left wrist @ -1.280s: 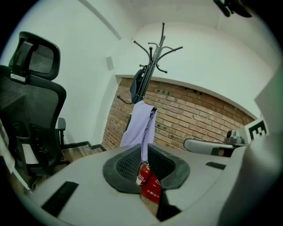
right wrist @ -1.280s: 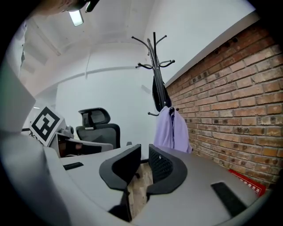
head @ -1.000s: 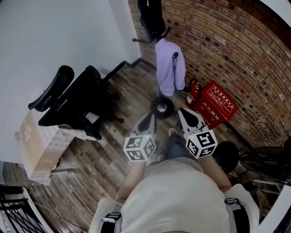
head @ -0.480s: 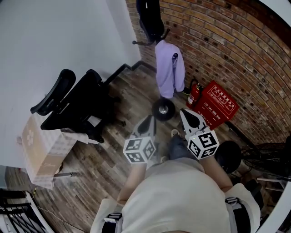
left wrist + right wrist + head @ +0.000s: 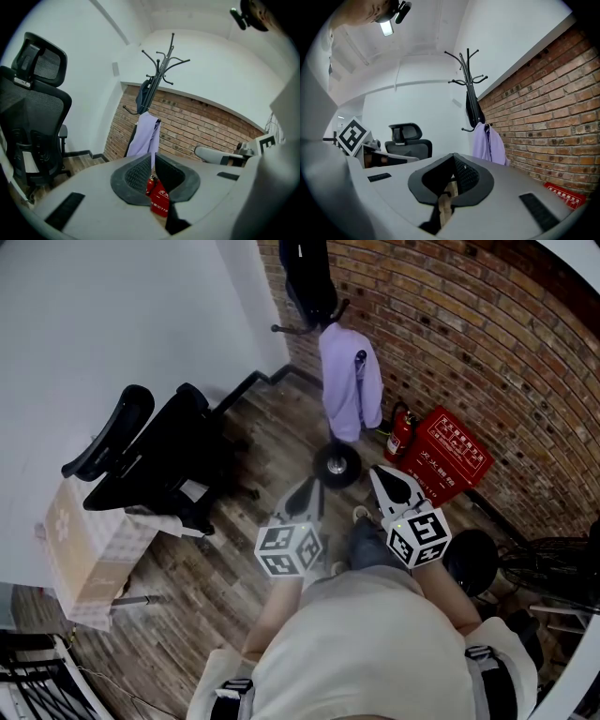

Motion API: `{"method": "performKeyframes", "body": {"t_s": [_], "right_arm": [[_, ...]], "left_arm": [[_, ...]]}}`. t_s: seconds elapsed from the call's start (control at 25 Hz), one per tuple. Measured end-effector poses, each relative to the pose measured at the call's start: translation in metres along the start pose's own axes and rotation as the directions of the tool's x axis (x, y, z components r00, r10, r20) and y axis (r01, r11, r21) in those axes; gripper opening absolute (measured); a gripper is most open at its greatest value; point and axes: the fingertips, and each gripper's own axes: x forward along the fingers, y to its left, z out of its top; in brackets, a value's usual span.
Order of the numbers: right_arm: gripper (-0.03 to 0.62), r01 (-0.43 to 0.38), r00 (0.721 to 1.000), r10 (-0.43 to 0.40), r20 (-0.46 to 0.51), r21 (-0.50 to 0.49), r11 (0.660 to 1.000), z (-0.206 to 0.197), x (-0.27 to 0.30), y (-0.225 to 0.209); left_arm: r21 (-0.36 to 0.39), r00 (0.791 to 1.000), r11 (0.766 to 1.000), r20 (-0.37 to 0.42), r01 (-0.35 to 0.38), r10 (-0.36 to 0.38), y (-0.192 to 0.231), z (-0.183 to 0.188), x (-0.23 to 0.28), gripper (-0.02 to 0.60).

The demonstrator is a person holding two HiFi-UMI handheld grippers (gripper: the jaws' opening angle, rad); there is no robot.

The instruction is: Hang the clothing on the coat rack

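A lilac shirt [image 5: 351, 381] hangs from a lower hook of the black coat rack [image 5: 325, 317], above the rack's round base [image 5: 336, 464]. A dark garment [image 5: 309, 273] hangs higher on the same rack. The shirt [image 5: 146, 137] and rack [image 5: 161, 63] show ahead in the left gripper view, and the shirt [image 5: 488, 144] and rack [image 5: 467, 70] in the right gripper view. My left gripper [image 5: 306, 493] and right gripper [image 5: 392, 486] are held close to my body, well short of the rack. Both are shut with nothing between their jaws.
A black office chair [image 5: 155, 454] stands to the left by a cardboard box [image 5: 77, 548]. A red fire extinguisher [image 5: 400, 434] and red box [image 5: 446, 457] sit against the brick wall [image 5: 487, 352]. A bicycle [image 5: 548, 563] is at the right edge.
The view has shifted slightly. Both grippers stay in about the same place and the shirt hangs unmoved on the rack.
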Motion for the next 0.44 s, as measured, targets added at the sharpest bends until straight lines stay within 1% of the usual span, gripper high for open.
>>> {"method": "performKeyframes", "body": {"t_s": [0.2,0.44], "right_arm": [[0.000,0.001,1.000,-0.001,-0.007,0.003,1.000,-0.0014,0.0010,-0.0036],[0.000,-0.003,1.000,0.003,-0.008,0.001,1.000,-0.0019,0.0037,-0.0043]], "left_arm": [[0.012,1.000,1.000,-0.005,-0.024,0.024,0.0017,-0.0007,0.0006,0.021],[0.023,0.999,0.999,-0.015,-0.028,0.028,0.0014,-0.0035,0.0027,0.011]]}}
